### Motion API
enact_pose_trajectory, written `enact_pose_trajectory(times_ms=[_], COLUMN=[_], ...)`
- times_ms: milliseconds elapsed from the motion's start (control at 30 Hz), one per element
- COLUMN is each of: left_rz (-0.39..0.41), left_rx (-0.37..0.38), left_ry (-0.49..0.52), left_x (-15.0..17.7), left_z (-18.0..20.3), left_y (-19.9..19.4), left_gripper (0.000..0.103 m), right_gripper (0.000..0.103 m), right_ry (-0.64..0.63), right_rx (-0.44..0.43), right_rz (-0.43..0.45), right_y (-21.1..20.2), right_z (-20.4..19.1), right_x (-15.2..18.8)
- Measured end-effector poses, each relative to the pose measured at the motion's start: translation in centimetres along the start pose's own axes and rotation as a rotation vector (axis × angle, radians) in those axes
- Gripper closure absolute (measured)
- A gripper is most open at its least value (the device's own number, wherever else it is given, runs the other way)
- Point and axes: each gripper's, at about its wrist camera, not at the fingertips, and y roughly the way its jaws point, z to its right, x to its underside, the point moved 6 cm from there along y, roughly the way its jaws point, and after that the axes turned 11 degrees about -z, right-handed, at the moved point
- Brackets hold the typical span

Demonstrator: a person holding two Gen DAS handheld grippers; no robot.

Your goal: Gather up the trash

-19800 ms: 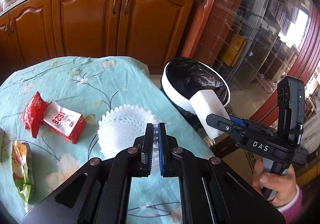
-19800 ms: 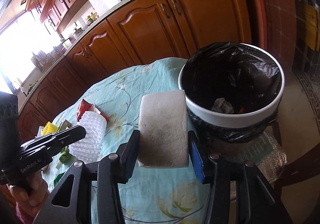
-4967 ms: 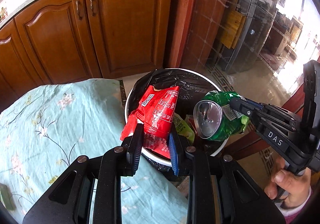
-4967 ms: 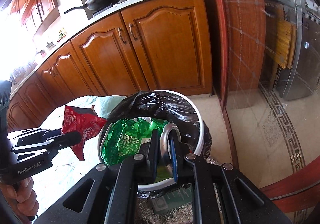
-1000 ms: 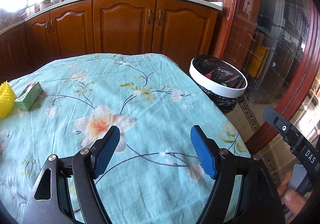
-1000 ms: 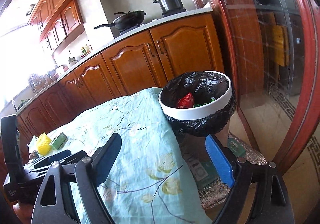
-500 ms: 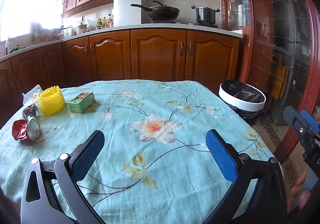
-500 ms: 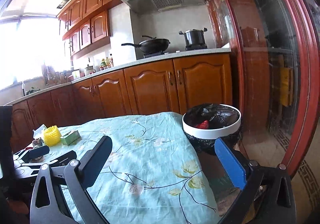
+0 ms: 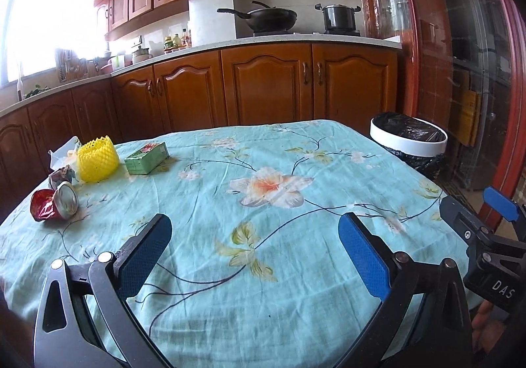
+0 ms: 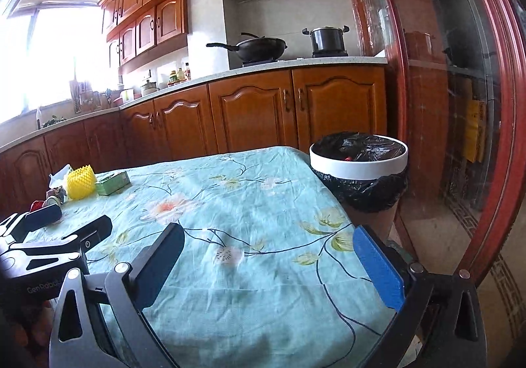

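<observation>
From the left wrist camera, the remaining rubbish sits bunched at the far left of the round surface (image 9: 263,236) covered in a pale turquoise floral cloth: a crushed red drinks can (image 9: 54,204) lying on its side with its silver end facing the camera, a crumpled foil wrapper (image 9: 60,174) just behind it, a yellow foam fruit net (image 9: 97,158) standing upright, a flat green carton (image 9: 147,157) just beside the net, and some white paper (image 9: 62,151) behind. The white-rimmed bin lined with a black bag (image 9: 408,142) stands off the far right edge of the surface, well apart from that cluster, so each piece probably has to be carried across the cloth. The left gripper (image 9: 256,246) hangs over bare cloth with its blue-padded fingers (image 9: 363,256) spread as wide as they go, nothing between them and touching nothing, which looks like readiness for the next pickup. From the right wrist camera, the right gripper (image 10: 269,266) likewise has its fingers (image 10: 378,272) fully spread and empty above the cloth, with the bin ahead to the right, something red showing inside it, and the rubbish cluster far to the left.
</observation>
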Motion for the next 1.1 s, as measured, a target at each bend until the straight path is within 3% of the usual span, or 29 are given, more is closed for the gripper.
enact_pose_trajectory(times_ms=[1100], left_rz=[-0.021], left_rx=[0.031], left_ry=[-0.003], left_x=[0.74], left_z=[-0.49], left_y=[0.55], left_gripper=[0.000], right_gripper=[0.000], right_ry=[0.005], right_rx=[-0.002], right_rz=[-0.016], right_y=[0.43], right_z=[0.23], right_x=[0.07])
